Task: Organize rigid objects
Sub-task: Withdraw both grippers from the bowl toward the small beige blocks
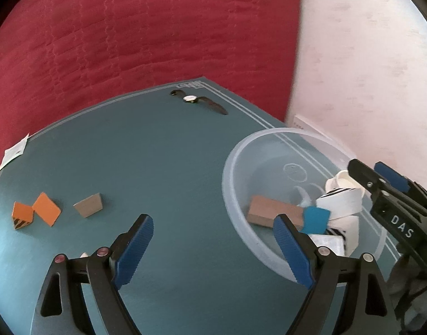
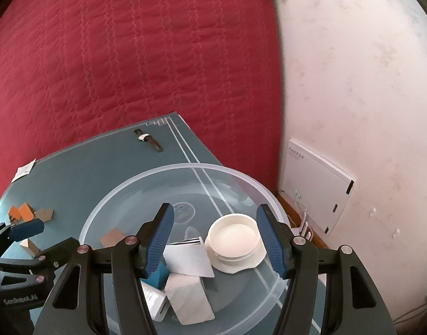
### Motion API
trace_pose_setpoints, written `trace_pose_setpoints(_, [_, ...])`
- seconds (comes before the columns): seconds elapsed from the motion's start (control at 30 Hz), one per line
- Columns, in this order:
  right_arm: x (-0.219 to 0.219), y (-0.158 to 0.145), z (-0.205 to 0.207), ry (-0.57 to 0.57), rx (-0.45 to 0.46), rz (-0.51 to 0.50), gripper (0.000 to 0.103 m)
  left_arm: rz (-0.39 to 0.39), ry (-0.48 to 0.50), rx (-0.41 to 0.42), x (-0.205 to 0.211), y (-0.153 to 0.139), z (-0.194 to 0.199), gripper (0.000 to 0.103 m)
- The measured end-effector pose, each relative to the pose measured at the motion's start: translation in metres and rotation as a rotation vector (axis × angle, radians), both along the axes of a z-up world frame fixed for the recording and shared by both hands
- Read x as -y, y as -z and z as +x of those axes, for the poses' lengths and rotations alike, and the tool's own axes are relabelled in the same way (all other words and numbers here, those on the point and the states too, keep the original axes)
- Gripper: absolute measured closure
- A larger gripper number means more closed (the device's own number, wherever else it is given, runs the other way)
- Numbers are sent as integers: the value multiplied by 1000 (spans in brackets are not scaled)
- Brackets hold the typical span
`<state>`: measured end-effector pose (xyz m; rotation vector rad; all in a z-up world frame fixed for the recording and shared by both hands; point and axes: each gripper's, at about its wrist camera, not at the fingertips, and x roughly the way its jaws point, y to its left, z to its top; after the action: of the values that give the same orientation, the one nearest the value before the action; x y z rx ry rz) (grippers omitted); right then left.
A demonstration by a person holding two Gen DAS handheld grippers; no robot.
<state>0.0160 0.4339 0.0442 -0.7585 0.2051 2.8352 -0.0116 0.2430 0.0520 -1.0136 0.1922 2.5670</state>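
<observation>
The blue table (image 1: pixel 163 150) carries everything, serving as the sorting surface. On it the clear bowl (image 1: pixel 235 150) sits just right of the left gripper (image 1: pixel 213 240), whose right finger overlaps the rim; it appears to be the collecting place, since it already holds a brown block (image 1: pixel 272 209), a blue card (image 1: pixel 315 219) and white pieces. The left gripper's fingers stand wide with nothing between them, probably free for another pick. The right gripper (image 2: pixel 216 237) hangs over the bowl, fingers part open, empty; the white cup (image 2: pixel 233 237) lies below, between them. Well left of the left fingers wait two orange blocks (image 1: pixel 36 212) and a tan block (image 1: pixel 89 205). Far beyond the fingertips lies a wristwatch (image 1: pixel 198 100).
</observation>
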Motion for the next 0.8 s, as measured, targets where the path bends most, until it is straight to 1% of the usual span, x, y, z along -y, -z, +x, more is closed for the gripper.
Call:
trace_pose_setpoints(0.07, [2, 0, 1, -3, 1, 4, 40, -2, -17, 6, 4, 2, -8, 11])
trace_pose_setpoints(0.2, [8, 0, 3, -16, 1, 16, 40, 1, -45, 16, 15, 2, -9, 10])
trace_pose_setpoints(0.3, [14, 1, 5, -34, 0, 27, 35, 4, -69, 18, 26, 2, -9, 9])
trace_pose_setpoints(0.43, [23, 1, 8, -59, -4, 43, 35, 5, -107, 22, 45, 3, -10, 8])
trace_pose_setpoints(0.63, [33, 0, 10, -87, -6, 57, 34, -24, -197, 15, 80, 9, -9, 6])
trace_pose_setpoints(0.8, [47, 1, 13, -126, -7, 75, 34, -26, -264, 35, 105, 15, -13, 6])
